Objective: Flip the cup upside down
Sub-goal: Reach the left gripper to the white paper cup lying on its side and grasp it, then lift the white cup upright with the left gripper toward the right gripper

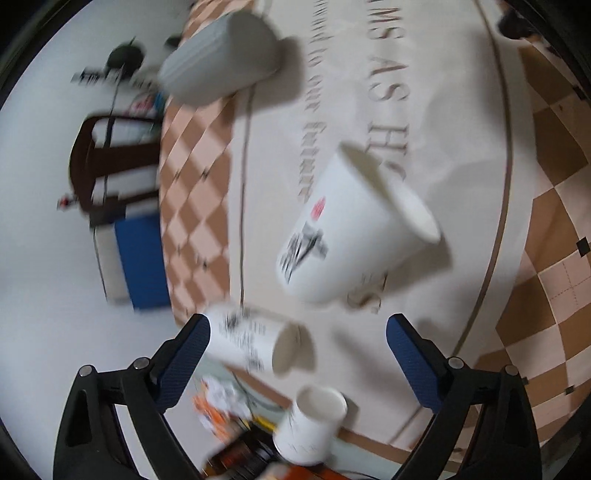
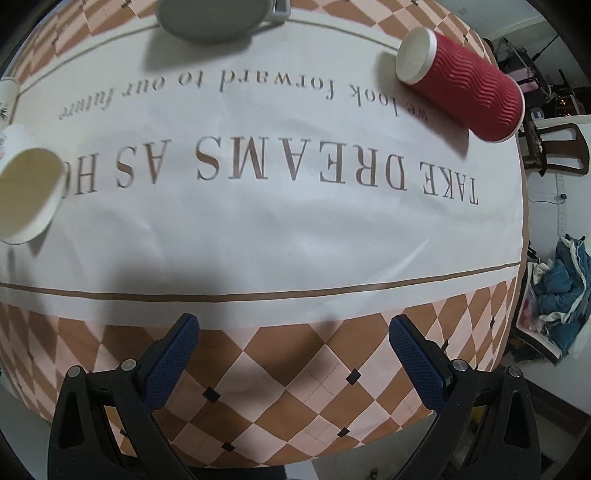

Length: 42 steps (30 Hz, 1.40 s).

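Note:
In the left wrist view, which is tilted and blurred, a large white paper cup (image 1: 354, 225) with black print and a red mark stands on the printed tablecloth, mouth open. My left gripper (image 1: 297, 339) is open and empty, short of that cup. A smaller white printed cup (image 1: 251, 341) sits close to its left finger. Another small white cup (image 1: 312, 424) is nearer. In the right wrist view my right gripper (image 2: 293, 338) is open and empty over the checkered border. The large white cup (image 2: 26, 192) shows at the left edge.
A grey mug (image 1: 221, 55) stands at the table's far side and also shows in the right wrist view (image 2: 214, 18). A red ribbed cup (image 2: 461, 81) is at the far right. A chair (image 1: 110, 162), a blue box (image 1: 144, 262) and clutter (image 1: 229, 413) lie off the table.

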Each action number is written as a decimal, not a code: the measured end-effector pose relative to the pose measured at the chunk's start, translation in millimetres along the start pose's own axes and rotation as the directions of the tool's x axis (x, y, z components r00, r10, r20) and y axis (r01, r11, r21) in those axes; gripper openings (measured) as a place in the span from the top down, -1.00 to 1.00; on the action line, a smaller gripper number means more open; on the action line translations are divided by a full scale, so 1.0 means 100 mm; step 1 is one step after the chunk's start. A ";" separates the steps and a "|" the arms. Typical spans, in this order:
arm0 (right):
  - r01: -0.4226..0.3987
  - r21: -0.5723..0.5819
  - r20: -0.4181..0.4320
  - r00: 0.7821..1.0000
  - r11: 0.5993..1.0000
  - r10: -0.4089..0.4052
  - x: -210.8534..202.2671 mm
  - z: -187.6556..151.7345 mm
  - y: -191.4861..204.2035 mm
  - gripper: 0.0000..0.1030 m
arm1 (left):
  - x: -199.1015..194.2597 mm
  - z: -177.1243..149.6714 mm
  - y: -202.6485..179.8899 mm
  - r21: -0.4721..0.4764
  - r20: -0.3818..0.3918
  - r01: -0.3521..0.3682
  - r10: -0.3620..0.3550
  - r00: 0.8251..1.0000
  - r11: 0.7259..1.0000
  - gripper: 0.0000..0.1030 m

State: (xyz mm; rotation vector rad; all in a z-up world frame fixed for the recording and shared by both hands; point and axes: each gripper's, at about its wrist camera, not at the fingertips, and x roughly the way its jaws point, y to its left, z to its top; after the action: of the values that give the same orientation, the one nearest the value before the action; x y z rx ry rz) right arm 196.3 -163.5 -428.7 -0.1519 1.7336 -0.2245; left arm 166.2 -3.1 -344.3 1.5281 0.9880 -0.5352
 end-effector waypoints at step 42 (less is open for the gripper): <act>0.063 0.018 0.038 0.997 0.998 -0.063 -0.07 -0.29 -0.69 -1.00 | -0.19 0.20 0.30 -0.770 0.159 0.454 -0.555 0.817 0.448 -0.01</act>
State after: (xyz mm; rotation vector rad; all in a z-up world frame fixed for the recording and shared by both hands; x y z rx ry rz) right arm 167.1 -227.1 -400.6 -0.1976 1.6902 -0.2804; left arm 184.8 -26.2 -316.3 0.4268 1.5384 -0.3281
